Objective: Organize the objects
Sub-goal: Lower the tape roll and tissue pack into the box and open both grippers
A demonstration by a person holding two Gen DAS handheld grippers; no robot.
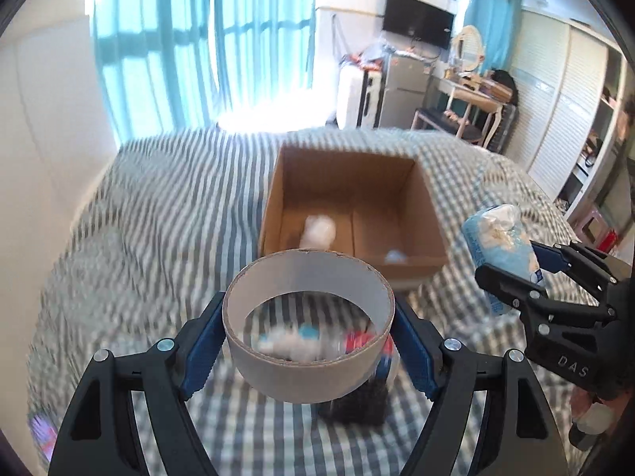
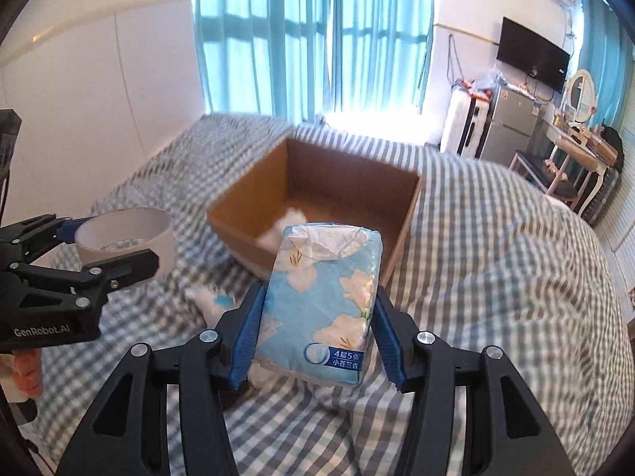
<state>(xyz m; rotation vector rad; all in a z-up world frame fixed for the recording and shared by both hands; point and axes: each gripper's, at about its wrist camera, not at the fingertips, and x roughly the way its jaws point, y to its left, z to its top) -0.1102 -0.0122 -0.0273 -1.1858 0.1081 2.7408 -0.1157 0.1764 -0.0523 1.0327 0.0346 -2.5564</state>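
Observation:
My left gripper is shut on a roll of clear tape with a cardboard core, held above the bed in front of an open cardboard box. My right gripper is shut on a blue flowered tissue pack, also held above the bed just short of the box. A white soft object lies inside the box. In the left wrist view the right gripper with the pack is at the right. In the right wrist view the left gripper with the tape is at the left.
The box sits on a bed with a grey-and-white checked cover. A bottle with a blue cap and red label and a dark object lie on the bed under the tape. A wall stands left, curtains behind, furniture at the far right.

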